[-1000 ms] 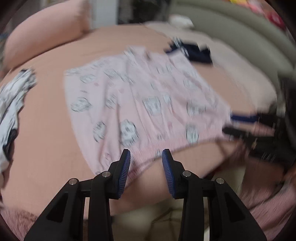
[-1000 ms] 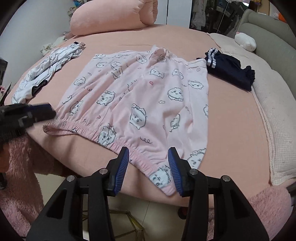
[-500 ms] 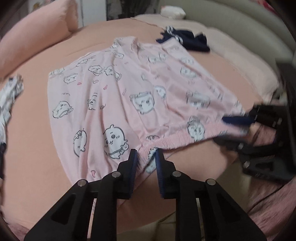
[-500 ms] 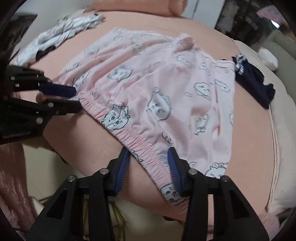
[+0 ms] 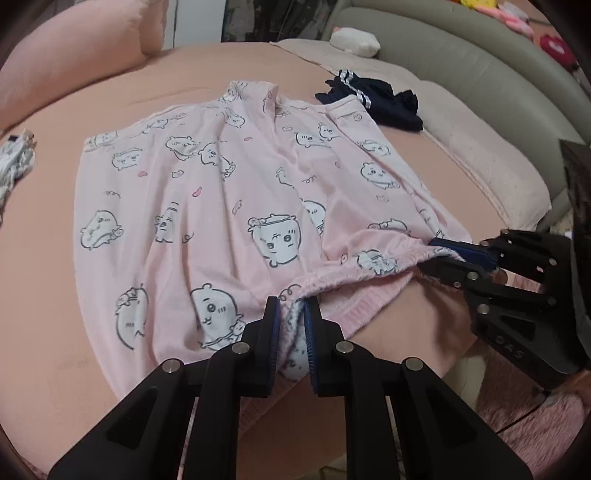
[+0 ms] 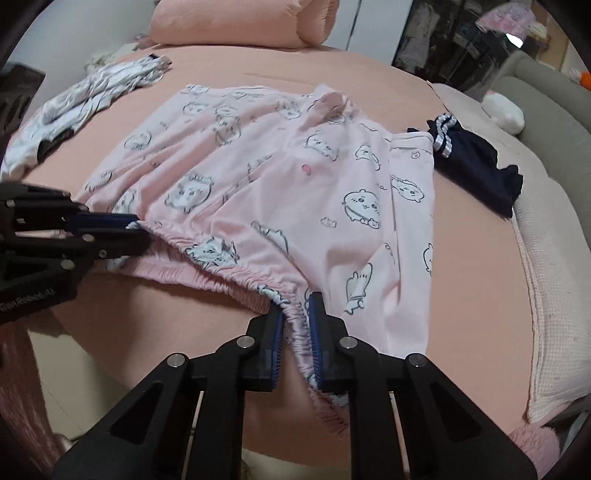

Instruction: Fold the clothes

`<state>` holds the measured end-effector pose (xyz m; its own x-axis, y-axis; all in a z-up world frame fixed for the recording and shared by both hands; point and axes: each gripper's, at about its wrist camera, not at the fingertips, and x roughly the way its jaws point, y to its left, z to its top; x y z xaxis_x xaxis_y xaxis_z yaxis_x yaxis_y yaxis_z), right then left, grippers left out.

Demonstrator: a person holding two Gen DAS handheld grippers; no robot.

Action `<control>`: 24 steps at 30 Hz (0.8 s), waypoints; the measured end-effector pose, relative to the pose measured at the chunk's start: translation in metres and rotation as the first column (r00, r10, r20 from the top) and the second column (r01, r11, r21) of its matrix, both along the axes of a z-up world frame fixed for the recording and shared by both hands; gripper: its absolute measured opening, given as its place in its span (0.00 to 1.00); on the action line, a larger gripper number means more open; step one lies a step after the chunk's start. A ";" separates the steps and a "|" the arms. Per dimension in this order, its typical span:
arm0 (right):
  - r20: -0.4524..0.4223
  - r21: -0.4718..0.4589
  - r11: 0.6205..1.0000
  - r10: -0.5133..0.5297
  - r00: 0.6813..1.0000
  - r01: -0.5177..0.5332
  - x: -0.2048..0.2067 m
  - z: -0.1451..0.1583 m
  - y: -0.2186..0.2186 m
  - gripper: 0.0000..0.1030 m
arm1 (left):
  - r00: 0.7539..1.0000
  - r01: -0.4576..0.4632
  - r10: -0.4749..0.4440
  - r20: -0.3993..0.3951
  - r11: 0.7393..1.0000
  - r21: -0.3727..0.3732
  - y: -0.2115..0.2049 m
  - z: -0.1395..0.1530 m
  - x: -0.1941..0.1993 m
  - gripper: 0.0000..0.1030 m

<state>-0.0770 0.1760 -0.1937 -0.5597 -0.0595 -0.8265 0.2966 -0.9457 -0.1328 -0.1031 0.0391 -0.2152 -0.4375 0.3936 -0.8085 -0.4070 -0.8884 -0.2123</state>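
Lying spread on the bed point(image 5: 55, 302): pink pants point(image 5: 207, 206) printed with white cartoon animals, waistband at the near edge, legs reaching toward the far side. Clamping on the gathered elastic waistband point(image 6: 236, 284) at two spots: left claw point(image 5: 291, 332) and right claw point(image 6: 297, 332), blue pads point(image 6: 316, 347) pressing bunched fabric from both sides. Both sets of jaws having just been closing, now nearly together with the waistband pinched between them. Showing in the left wrist view at far right: the right claw point(image 5: 454, 258), biting the waistband end near the bed's edge. Showing in the right wrist view at far left: the left claw point(image 6: 122, 236), gripping the opposite end. Sagging slightly between the two grips: the front layer of the waistband, with the fuzzy inner band peeking out beneath it. Resting just beyond the pants' right leg, touching its hem: a dark navy garment point(image 6: 476, 170) with white stripes. Lying well apart on the far left of the bed: a crumpled white patterned garment point(image 6: 88, 99). Sitting at the far side: a large pink bolster point(image 6: 240, 22). Running along the right side: a pale quilted blanket point(image 6: 543, 258) and a grey padded headboard point(image 5: 461, 62), with a white plush toy point(image 5: 354, 38) against it.
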 end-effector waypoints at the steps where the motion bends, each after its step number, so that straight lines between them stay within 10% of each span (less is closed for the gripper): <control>1: -0.007 -0.022 1.000 -0.006 1.000 0.006 0.001 0.004 0.003 0.12 | 1.000 0.006 -0.006 0.001 1.000 0.007 0.001 0.000 0.001 0.14; 7: 0.086 -0.132 0.987 -0.085 0.993 0.096 0.005 0.003 0.026 0.14 | 0.999 0.028 -0.030 0.043 0.999 0.037 0.003 -0.008 0.005 0.14; 13: -0.005 -0.123 0.980 -0.160 0.987 0.158 0.001 0.014 0.040 0.17 | 0.999 0.010 -0.011 0.039 0.999 0.044 0.002 -0.008 0.008 0.17; 19: 0.054 0.084 0.991 -0.110 0.992 0.105 -0.004 -0.016 0.024 0.20 | 0.997 -0.035 0.032 0.066 0.998 0.057 -0.007 -0.003 0.009 0.20; 24: 0.073 0.010 0.991 -0.135 0.988 0.135 0.009 -0.004 0.044 0.27 | 0.985 -0.165 0.159 0.063 0.981 0.105 -0.042 0.021 0.031 0.48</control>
